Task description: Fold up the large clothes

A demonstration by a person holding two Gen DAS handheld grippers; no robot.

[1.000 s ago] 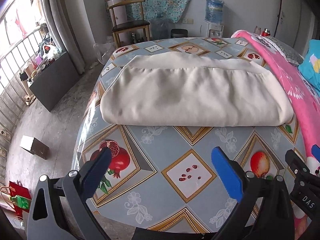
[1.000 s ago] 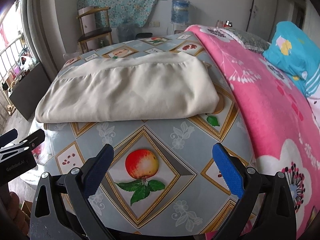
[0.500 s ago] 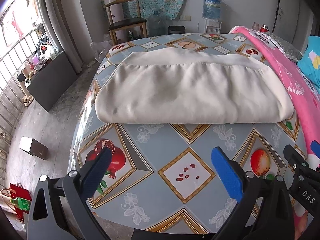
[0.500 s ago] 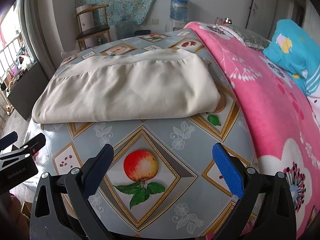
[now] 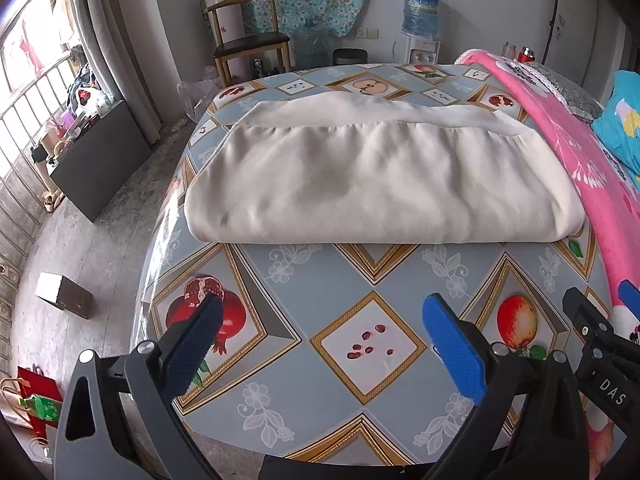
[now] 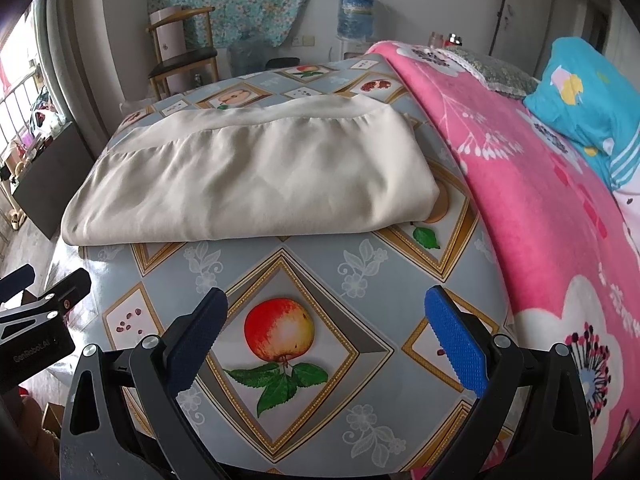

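Note:
A cream cloth (image 5: pixel 372 176) lies folded into a wide flat bundle across the far half of the fruit-patterned table (image 5: pixel 280 292). It also shows in the right wrist view (image 6: pixel 248 184). My left gripper (image 5: pixel 320 320) is open and empty, held above the near left part of the table, apart from the cloth. My right gripper (image 6: pixel 326 316) is open and empty above the near right part, over a printed apple. Each gripper shows at the edge of the other's view.
A pink flowered blanket (image 6: pixel 540 200) borders the table's right side, with a blue pillow (image 6: pixel 588 96) beyond. A wooden chair (image 5: pixel 248 44) and a water dispenser (image 5: pixel 420 24) stand behind the table. A small box (image 5: pixel 64 296) lies on the floor at left.
Both grippers have drawn back and risen slightly from the cloth; it sits a little farther away in both views. The cloth itself has not moved.

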